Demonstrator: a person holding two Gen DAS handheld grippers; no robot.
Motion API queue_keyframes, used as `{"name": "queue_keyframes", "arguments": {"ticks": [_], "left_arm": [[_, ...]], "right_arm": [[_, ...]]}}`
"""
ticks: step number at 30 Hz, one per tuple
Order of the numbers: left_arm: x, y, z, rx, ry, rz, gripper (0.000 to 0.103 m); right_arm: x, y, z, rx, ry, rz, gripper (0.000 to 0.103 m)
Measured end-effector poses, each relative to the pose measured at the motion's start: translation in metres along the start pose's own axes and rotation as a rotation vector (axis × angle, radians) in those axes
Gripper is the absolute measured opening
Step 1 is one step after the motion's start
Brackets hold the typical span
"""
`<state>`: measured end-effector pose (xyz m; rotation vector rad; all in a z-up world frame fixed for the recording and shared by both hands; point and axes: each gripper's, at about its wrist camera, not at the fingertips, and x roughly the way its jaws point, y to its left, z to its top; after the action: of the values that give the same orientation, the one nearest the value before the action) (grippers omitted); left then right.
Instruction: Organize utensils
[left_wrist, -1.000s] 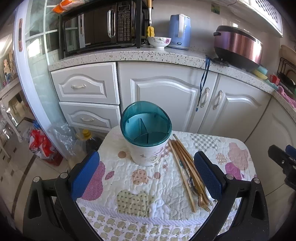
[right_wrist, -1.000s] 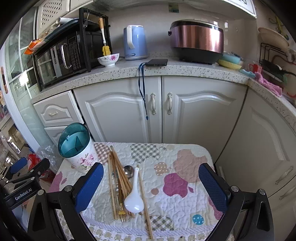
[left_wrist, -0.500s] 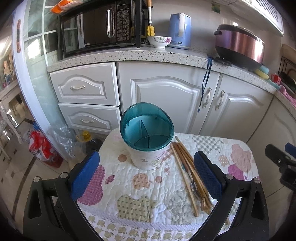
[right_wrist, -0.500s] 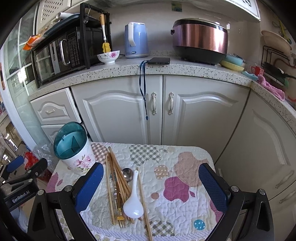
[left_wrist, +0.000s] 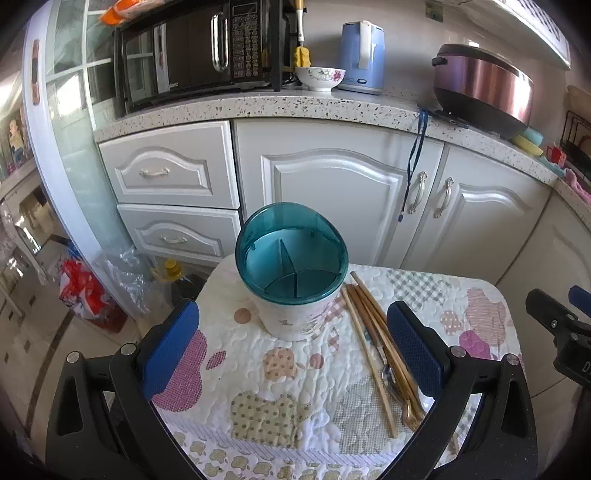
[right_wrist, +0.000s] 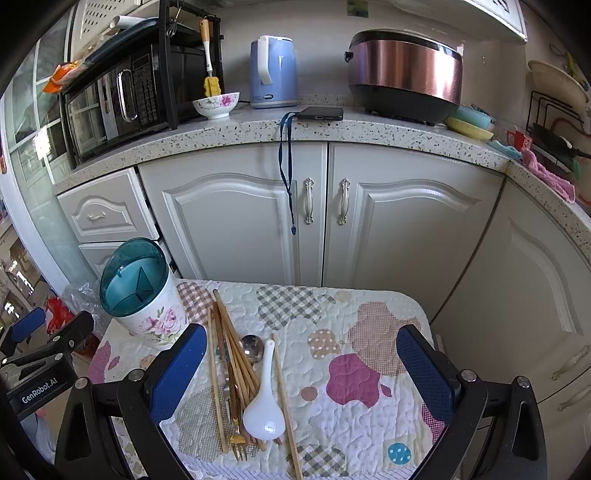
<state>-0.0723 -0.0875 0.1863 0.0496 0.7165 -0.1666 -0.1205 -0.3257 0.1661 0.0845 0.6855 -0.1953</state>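
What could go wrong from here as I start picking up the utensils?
The chopsticks, fork and white spoon lie overlapped, so the open right gripper may grab several or scatter them. The holder sits near the table's corner; the open left gripper could knock it off.

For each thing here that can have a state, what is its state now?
utensil holder: upright, compartments empty
chopsticks: lying loose on the quilted cloth
white spoon: lying flat, bowl up
fork: lying flat
left gripper: open, empty
right gripper: open, empty
cabinet doors: shut
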Motion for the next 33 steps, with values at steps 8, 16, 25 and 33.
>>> {"name": "queue_keyframes", "arguments": {"ticks": [8, 16, 25, 33], "left_arm": [[0.006, -0.006, -0.002, -0.006, 0.020, -0.023, 0.102], [0.012, -0.005, -0.004, -0.026, 0.046, -0.018, 0.102], [0.018, -0.005, -0.004, -0.033, 0.059, -0.004, 0.102], [0.023, -0.005, -0.011, -0.043, 0.092, -0.006, 0.102]], "right_arm": [[0.004, -0.002, 0.002, 0.016, 0.006, 0.004, 0.102], [0.009, -0.001, 0.003, 0.017, 0.016, 0.006, 0.102], [0.010, -0.005, 0.004, 0.022, 0.018, 0.011, 0.102], [0.011, -0.005, 0.003, 0.017, 0.026, 0.015, 0.102]]}}
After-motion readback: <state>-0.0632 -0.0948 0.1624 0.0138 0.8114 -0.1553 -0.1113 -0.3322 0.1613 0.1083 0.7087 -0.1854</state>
